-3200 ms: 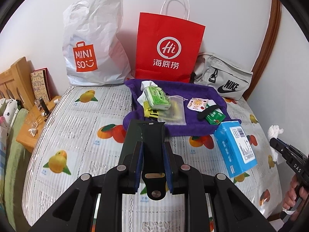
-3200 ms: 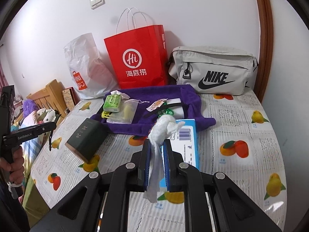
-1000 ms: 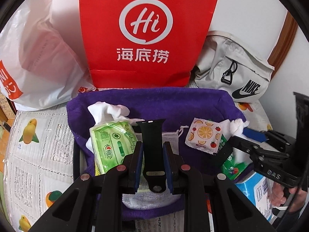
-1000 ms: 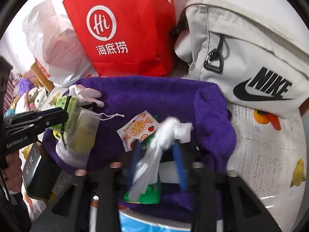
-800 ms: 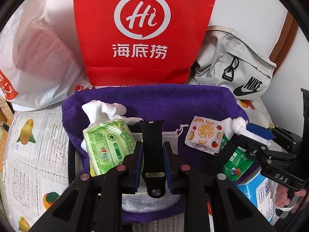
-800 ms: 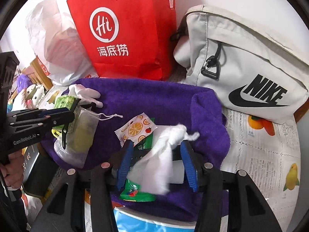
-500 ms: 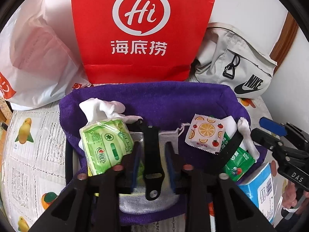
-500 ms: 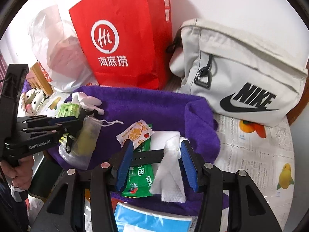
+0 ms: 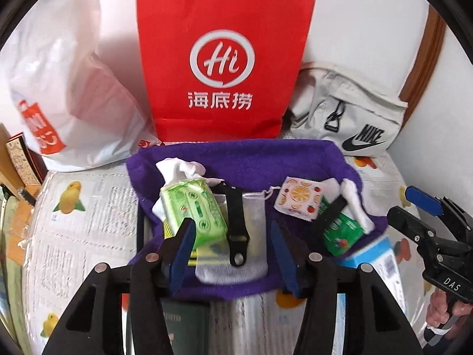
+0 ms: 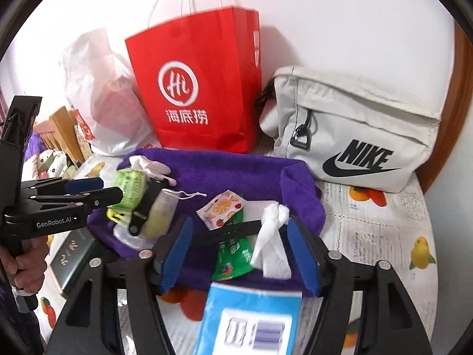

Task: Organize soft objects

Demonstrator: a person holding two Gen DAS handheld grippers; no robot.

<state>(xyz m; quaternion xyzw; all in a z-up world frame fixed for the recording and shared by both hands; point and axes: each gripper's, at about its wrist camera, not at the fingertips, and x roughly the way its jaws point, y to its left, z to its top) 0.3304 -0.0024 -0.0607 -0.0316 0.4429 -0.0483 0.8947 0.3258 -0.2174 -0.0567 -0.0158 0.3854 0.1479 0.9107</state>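
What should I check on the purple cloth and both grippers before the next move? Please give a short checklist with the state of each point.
1. Left gripper free of the black strap: ok, jaws opening, pads apart from it.
2. Right gripper free of the white tissue: ok, jaws opening.
3. Strap lies on the mesh pouch: ok.
4. Tissue rests on the purple cloth: ok.
5. Blue box on the cloth: not ok, it lies mostly off the cloth's near edge.
6. Strap fully settled: cannot tell.

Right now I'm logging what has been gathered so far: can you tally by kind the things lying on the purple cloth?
Black straps: 2
White tissues: 2
Packets (green wipes, orange-print sachet, green snack): 3
Mesh drawstring pouch: 1
Total: 8
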